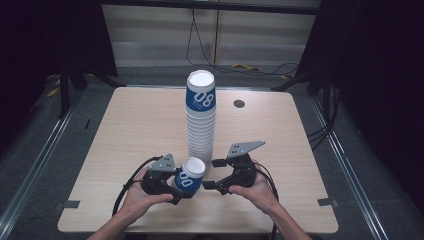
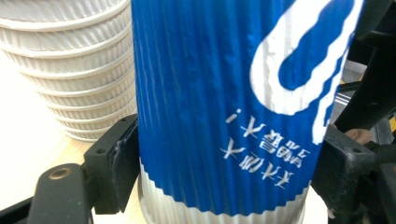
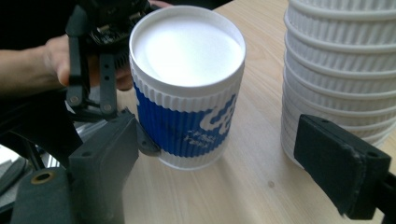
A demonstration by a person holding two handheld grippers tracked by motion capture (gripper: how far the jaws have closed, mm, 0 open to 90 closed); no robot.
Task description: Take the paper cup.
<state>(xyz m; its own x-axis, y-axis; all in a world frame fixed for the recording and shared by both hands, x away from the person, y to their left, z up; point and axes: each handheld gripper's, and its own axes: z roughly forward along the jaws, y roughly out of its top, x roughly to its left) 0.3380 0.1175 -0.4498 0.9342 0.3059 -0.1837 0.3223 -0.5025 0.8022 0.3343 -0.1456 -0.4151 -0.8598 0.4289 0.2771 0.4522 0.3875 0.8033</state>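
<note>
High view: the left claw point(image 1: 176, 187) is clamped on a single blue-and-white paper cup point(image 1: 190, 176) standing upside down on the counter point(image 1: 140, 125), near its front edge and just in front of the tall stack of inverted cups point(image 1: 201, 117). In the left gripper view both pads press the cup's ribbed wall point(image 2: 219, 107). The right claw point(image 1: 214, 174) sits just beside the cup with its jaws spread wide and nothing between them; in the right gripper view the cup point(image 3: 187, 88) stands ahead of its jaws, untouched.

Risks, as judged from this position:
- Crushing. The cup wall is thin ribbed paper; excess squeeze would likely dent it.
- Toppling the stack. The stack is tall and narrow, and stands very near the right claw's outer jaw. A sideways sweep of either claw could knock it over.
- Jaw collision. The two claws are close together around one cup.

Clearance: open counter lies left and right of the stack. The counter's front edge is near both hands; room for moving is better sideways or upward.
</note>
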